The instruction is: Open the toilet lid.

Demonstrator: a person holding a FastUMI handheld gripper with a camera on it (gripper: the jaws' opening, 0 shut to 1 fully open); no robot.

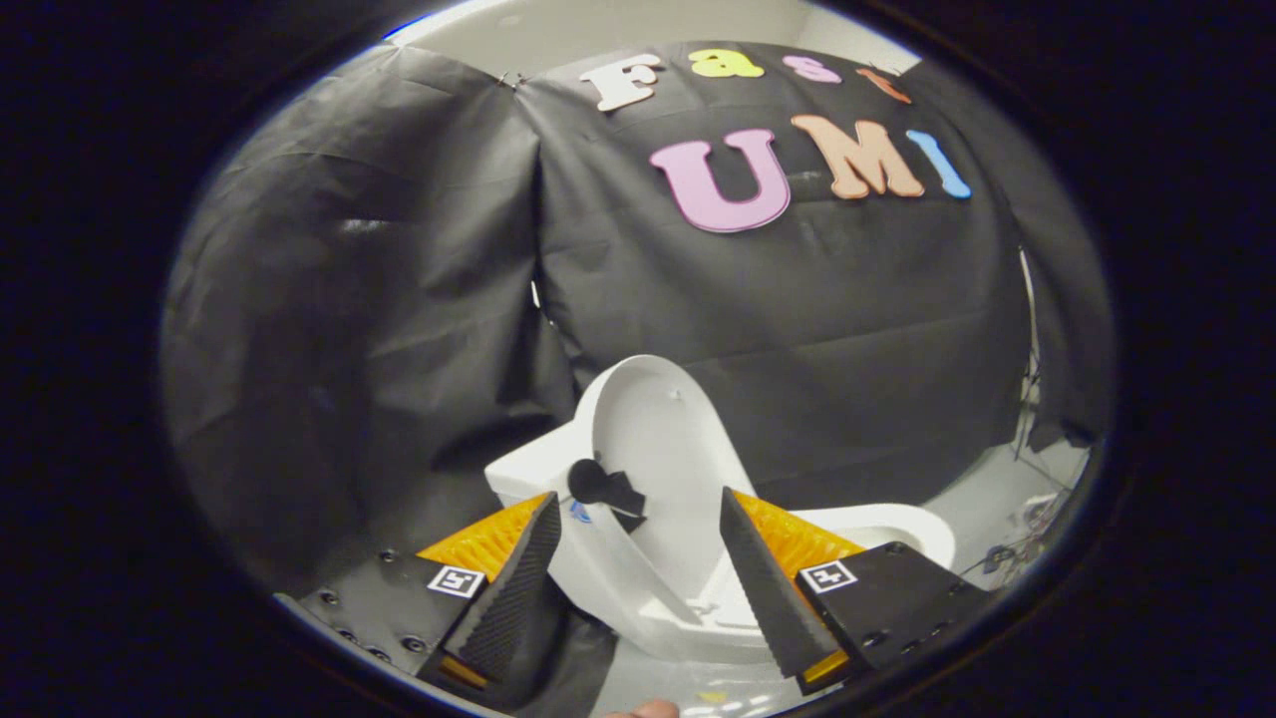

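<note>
the gripper [638, 558] is released, fingers spread and gripping nothing. the toilet lid [653, 439] stands raised just ahead at 12 o'clock, between the fingers. it is probably rigid, light, slippery plastic; push at its rim.

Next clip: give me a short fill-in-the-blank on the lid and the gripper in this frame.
1. The toilet lid stands ____, no longer down over the bowl.
2. The gripper's fingers are ____, pressing on nothing.
3. The lid shows ____ the two fingers.
4. Behind the toilet hangs a ____ cloth.

Missing words: raised; open; between; black
</note>
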